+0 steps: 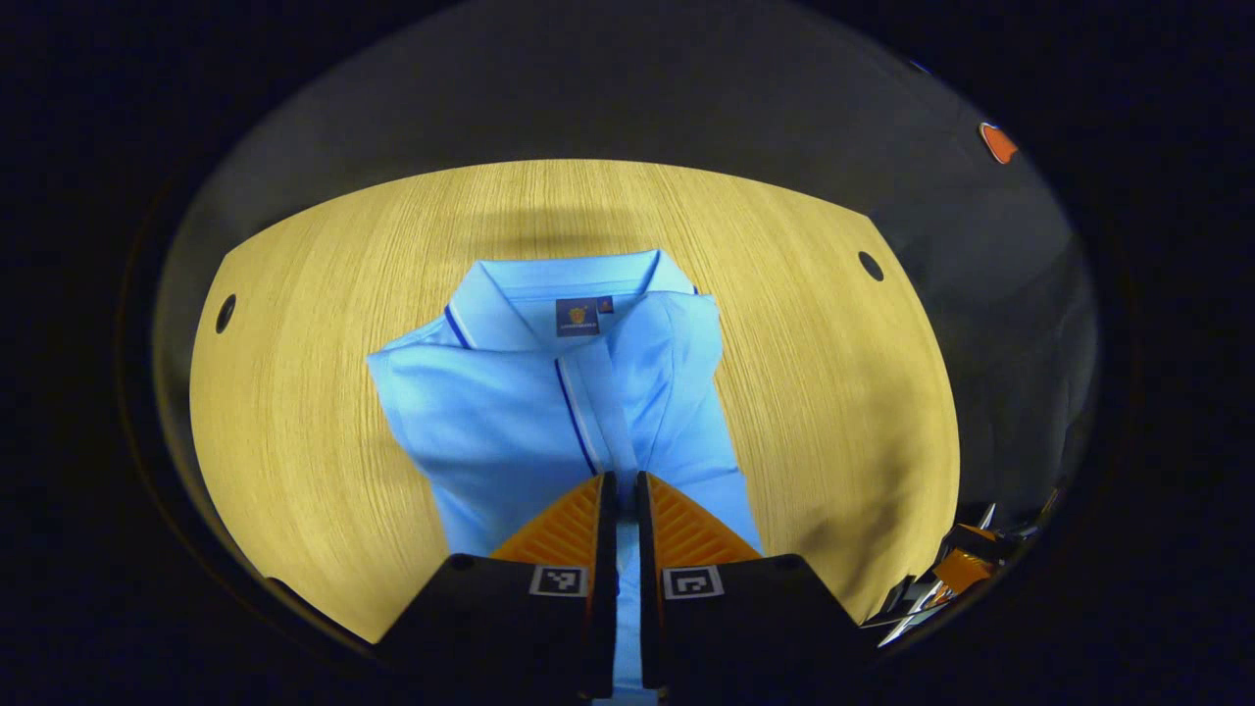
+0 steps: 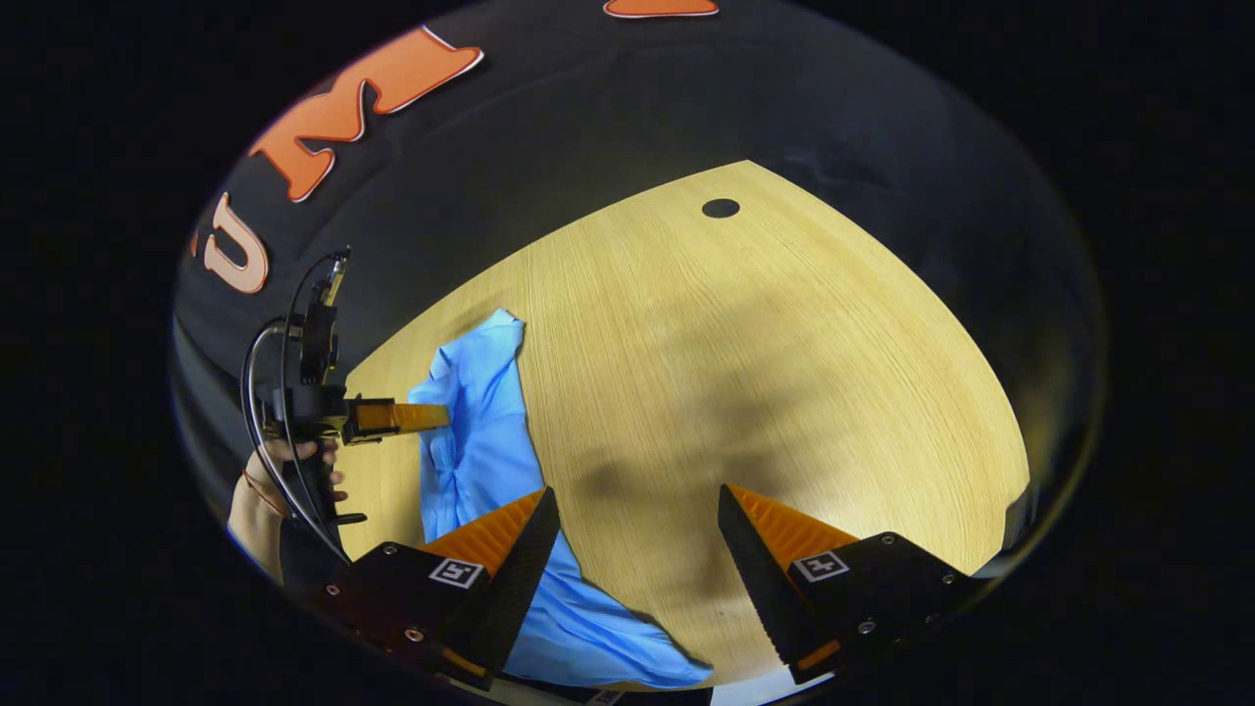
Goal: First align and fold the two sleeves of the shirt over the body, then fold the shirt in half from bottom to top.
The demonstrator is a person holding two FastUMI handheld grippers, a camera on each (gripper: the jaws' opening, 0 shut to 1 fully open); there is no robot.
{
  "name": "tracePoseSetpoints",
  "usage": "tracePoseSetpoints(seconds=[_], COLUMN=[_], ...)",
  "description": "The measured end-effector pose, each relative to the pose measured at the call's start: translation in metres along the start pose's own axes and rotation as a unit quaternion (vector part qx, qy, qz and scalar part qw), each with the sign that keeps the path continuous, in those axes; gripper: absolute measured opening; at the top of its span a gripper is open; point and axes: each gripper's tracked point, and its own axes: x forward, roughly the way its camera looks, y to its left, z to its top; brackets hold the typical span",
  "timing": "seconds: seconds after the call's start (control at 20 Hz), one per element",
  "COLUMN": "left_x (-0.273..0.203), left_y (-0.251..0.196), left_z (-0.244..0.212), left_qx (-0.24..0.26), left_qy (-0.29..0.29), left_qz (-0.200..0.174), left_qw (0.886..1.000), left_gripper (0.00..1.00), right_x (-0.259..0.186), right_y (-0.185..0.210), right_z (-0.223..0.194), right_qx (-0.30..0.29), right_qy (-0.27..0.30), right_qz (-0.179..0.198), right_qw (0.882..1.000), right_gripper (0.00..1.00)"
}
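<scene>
We have the left gripper (image 1: 626,480) pinching the near hem of the shirt (image 1: 549,392), which lies on the wooden table (image 1: 294,392), collar at the far end. Our right gripper (image 2: 637,510) hangs spread, holding nothing, just right of the cloth. Lifting with one pinch risks a skewed fold, since the other corner would drag.

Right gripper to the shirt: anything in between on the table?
Nothing visible. The right gripper hangs open over bare wooden table, with the light blue polo shirt right beside its left finger. The left gripper is shut on the shirt, off to the side.
</scene>
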Motion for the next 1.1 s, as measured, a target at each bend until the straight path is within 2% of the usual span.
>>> tracePoseSetpoints(seconds=[0.1,0.15,0.25,0.35,0.45,0.75,0.95,1.1], left_x=[-0.002,-0.007,-0.017,-0.035,-0.056,-0.113,-0.128,-0.133], left_y=[0.001,-0.005,-0.012,-0.006,0.001,0.012,0.029,0.033], left_z=[-0.006,-0.008,-0.019,-0.03,-0.041,-0.105,-0.169,-0.222], left_qx=[-0.001,-0.013,-0.037,-0.035,-0.034,-0.055,-0.075,-0.081], left_qy=[-0.001,0.001,0.001,-0.006,-0.024,-0.039,-0.015,0.013], left_qz=[0.004,-0.005,-0.017,-0.001,0.017,0.023,0.042,0.056], left_qw=[1.0,1.0,0.999,0.999,0.999,0.997,0.996,0.995], left_gripper=[0.34,0.35,0.68,1.0,1.0,1.0,1.0,1.0], right_x=[0.001,0.002,0.004,0.007,0.008,0.009,0.004,0.0], right_y=[0.005,0.006,0.011,0.017,0.022,0.034,0.026,0.016], right_z=[-0.004,-0.005,-0.01,-0.015,-0.023,-0.067,-0.11,-0.141], right_qx=[-0.011,-0.019,-0.033,-0.045,-0.06,-0.128,-0.199,-0.216], right_qy=[0.007,0.009,0.016,0.026,0.037,0.085,0.122,0.158], right_qz=[0.004,0.004,0.007,0.015,0.017,0.002,-0.017,-0.029], right_qw=[1.0,1.0,0.999,0.999,0.997,0.988,0.972,0.963], right_gripper=[0.99,0.99,0.99,0.99,0.99,0.99,0.99,0.99])
